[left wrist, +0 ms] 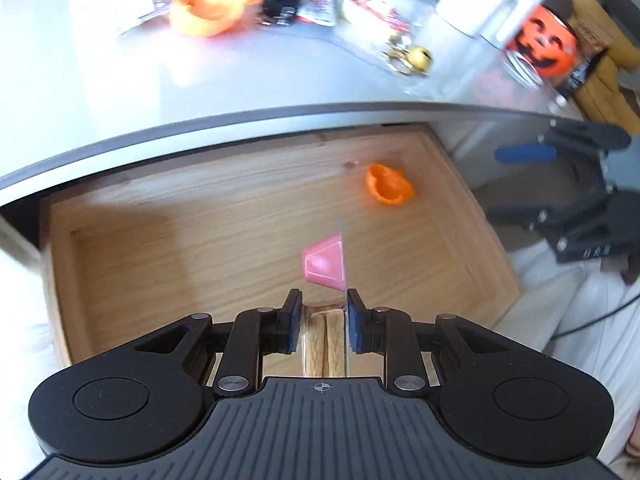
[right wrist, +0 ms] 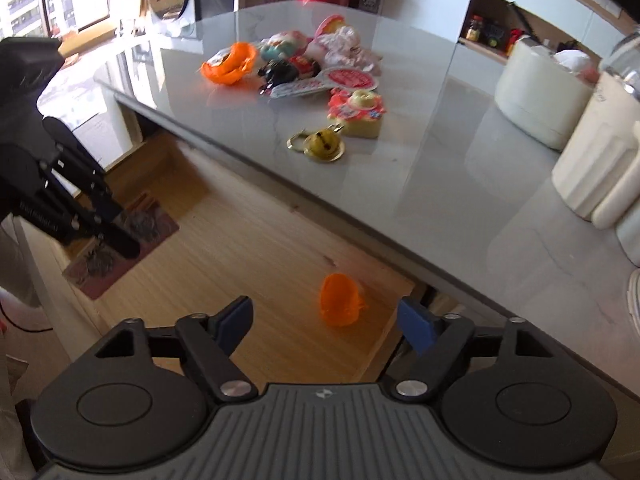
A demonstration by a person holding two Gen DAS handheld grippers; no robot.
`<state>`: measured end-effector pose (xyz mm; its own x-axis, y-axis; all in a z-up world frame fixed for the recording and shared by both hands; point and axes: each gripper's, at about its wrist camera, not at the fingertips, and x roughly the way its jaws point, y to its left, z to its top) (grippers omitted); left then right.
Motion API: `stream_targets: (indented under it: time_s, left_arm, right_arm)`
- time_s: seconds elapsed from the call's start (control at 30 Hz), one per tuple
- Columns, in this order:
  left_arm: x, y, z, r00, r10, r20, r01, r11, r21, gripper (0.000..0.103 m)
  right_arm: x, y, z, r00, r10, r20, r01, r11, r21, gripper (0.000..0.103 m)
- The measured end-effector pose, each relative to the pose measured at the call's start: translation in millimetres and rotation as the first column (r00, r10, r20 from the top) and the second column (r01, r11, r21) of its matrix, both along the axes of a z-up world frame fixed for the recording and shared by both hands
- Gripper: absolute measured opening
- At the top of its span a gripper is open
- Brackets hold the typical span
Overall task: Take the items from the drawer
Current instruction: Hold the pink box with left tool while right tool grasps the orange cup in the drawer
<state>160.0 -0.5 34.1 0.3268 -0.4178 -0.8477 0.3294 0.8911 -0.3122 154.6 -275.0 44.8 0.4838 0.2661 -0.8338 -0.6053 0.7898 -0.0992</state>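
Woodgrain drawer [left wrist: 160, 240] sits under your glossy grey tabletop [right wrist: 400, 160]. Your left claw [left wrist: 320, 320] pinches a clear plastic pack with a pink cup [left wrist: 324, 264]. Right claw [right wrist: 324, 320] is spread above a crinkly orange shell [right wrist: 340, 300].

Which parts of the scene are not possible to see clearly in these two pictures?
- Left wrist view: the countertop pile is motion-blurred; items cannot be named.
- Left wrist view: the packet in the left claw is seen edge-on; its face is hidden.
- Right wrist view: the drawer back lies under the countertop.
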Motion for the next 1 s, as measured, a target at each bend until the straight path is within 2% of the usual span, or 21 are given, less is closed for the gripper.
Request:
stream_targets:
  time_s: [0.03,0.1,0.13,0.2,0.27,0.4,0.53,0.63,0.7,0.77,0.83,0.9,0.97,1.0]
  left_arm:
    - [0,2,3,1.000,0.009,0.015,-0.008,1.000,-0.021,0.026]
    - [-3,9,8,0.999,0.022,0.038,-0.019,0.998,-0.060,0.026]
    - [-5,11,10,0.998,0.030,0.050,-0.026,0.997,-0.066,0.026]
    - [-7,16,13,0.996,0.048,0.069,-0.044,0.997,-0.069,0.026]
    - [-7,24,14,0.995,0.076,0.062,-0.071,0.994,-0.081,0.026]
    - [-9,46,5,0.990,0.143,0.002,-0.142,0.985,-0.101,0.026]
    - [-5,64,-12,0.970,0.218,-0.105,-0.230,0.965,-0.127,0.026]
    - [-5,66,-17,0.963,0.242,-0.118,-0.254,0.961,-0.109,0.026]
    - [-6,68,-17,0.962,0.249,-0.110,-0.260,0.960,-0.105,0.026]
    - [-5,69,-17,0.959,0.259,-0.114,-0.272,0.955,-0.115,0.026]
    - [-3,70,-17,0.955,0.269,-0.124,-0.284,0.950,-0.131,0.026]
    - [-3,70,-16,0.955,0.269,-0.124,-0.285,0.948,-0.139,0.026]
    - [-4,68,-15,0.958,0.262,-0.116,-0.277,0.952,-0.132,0.026]
    - [-4,67,-15,0.959,0.261,-0.114,-0.275,0.953,-0.126,0.026]
  right_arm:
    - [2,11,-10,0.999,0.034,-0.018,-0.035,0.999,-0.041,0.063]
    - [5,34,-33,0.993,0.110,-0.035,-0.114,0.980,-0.165,0.046]
    - [6,41,-42,0.989,0.145,-0.032,-0.148,0.964,-0.219,0.044]
    - [6,56,-66,0.974,0.227,-0.016,-0.217,0.908,-0.359,0.037]
    - [10,63,-85,0.963,0.271,-0.018,-0.249,0.857,-0.452,0.035]
    - [21,70,-111,0.956,0.290,-0.039,-0.268,0.815,-0.514,0.034]
    - [23,78,-130,0.937,0.344,-0.056,-0.313,0.761,-0.568,0.034]
    - [21,82,-139,0.923,0.376,-0.076,-0.346,0.731,-0.588,0.028]
    - [19,84,-141,0.917,0.388,-0.092,-0.365,0.724,-0.585,0.024]
    - [16,85,-138,0.912,0.396,-0.109,-0.387,0.740,-0.551,0.019]
    - [12,86,-125,0.899,0.408,-0.156,-0.433,0.788,-0.437,0.017]
    - [8,84,-103,0.879,0.425,-0.217,-0.471,0.844,-0.256,0.017]
    - [5,82,-83,0.872,0.441,-0.214,-0.474,0.869,-0.142,0.018]
    - [3,79,-78,0.880,0.429,-0.205,-0.457,0.882,-0.114,0.023]
